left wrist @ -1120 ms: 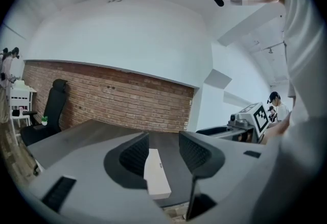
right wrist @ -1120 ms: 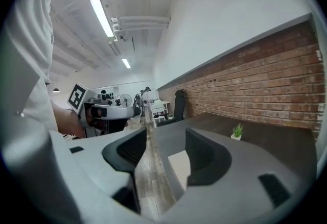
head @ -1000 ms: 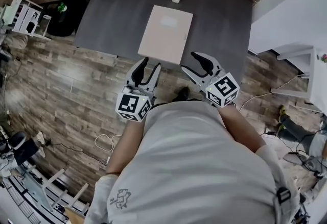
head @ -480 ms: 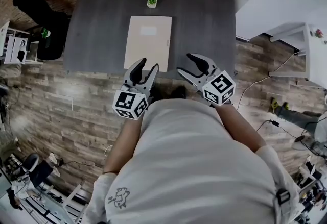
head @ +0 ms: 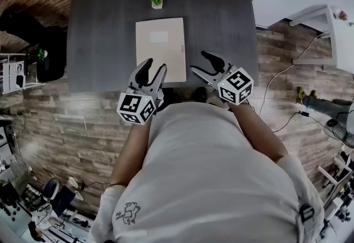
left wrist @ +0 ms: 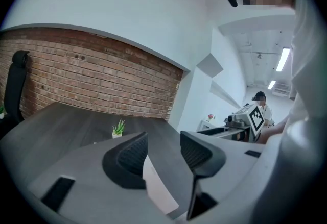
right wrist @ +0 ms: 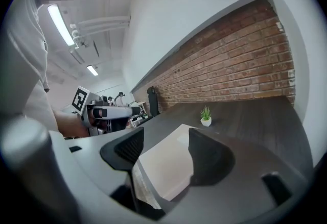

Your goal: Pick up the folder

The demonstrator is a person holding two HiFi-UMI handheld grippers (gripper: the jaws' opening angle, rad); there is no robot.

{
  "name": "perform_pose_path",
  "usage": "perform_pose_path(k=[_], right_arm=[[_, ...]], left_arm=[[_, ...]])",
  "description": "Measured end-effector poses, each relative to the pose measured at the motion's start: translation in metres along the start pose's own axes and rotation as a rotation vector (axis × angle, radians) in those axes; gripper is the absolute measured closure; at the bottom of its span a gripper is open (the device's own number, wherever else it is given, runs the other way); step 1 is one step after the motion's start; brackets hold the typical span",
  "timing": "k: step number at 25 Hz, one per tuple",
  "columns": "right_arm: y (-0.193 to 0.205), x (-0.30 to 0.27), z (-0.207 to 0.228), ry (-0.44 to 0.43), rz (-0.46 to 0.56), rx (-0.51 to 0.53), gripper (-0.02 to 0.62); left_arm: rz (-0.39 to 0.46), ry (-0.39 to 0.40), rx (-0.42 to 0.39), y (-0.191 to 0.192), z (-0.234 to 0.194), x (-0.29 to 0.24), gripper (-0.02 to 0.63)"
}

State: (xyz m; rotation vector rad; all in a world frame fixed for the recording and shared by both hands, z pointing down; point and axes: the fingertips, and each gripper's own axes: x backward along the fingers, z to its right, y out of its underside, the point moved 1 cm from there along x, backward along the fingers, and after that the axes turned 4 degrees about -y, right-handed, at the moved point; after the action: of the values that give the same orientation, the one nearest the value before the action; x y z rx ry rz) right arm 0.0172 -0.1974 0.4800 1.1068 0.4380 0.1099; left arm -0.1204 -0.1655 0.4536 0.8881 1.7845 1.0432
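1. The left tool (head: 153, 68) and the right tool (head: 198, 62), each with a white marker cube, are nearest. Both have come forward and down. Their tips now hang over the near edge of the dark grey bench (head: 99, 26).
2. The jaws of both tools have just been opening. They stand wide apart and hold nothing.
3. The flat tan paper folder (head: 160, 48) lies on the bench just ahead. The left tool is over its near left corner, and the right tool is just beside its near right corner. No pad presses on it.
4. Farther back stands a small green plant in a white pot (head: 157, 0), well apart.
5. I think the reach is almost done. Next, the open jaws must slide onto the folder's near edge and close.
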Motion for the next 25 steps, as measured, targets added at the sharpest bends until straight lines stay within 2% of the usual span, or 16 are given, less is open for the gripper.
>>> perform_pose_path(k=[11, 25], right_arm=[[0.039, -0.047, 0.035, 0.13, -0.084, -0.168, 0.307], [0.089, -0.092, 0.07, 0.241, -0.213, -0.276, 0.307]], left_arm=[[-0.109, 0.055, 0.025, 0.014, -0.078, -0.014, 0.393], [-0.282, 0.091, 0.048, 0.059, -0.154, -0.04, 0.388]])
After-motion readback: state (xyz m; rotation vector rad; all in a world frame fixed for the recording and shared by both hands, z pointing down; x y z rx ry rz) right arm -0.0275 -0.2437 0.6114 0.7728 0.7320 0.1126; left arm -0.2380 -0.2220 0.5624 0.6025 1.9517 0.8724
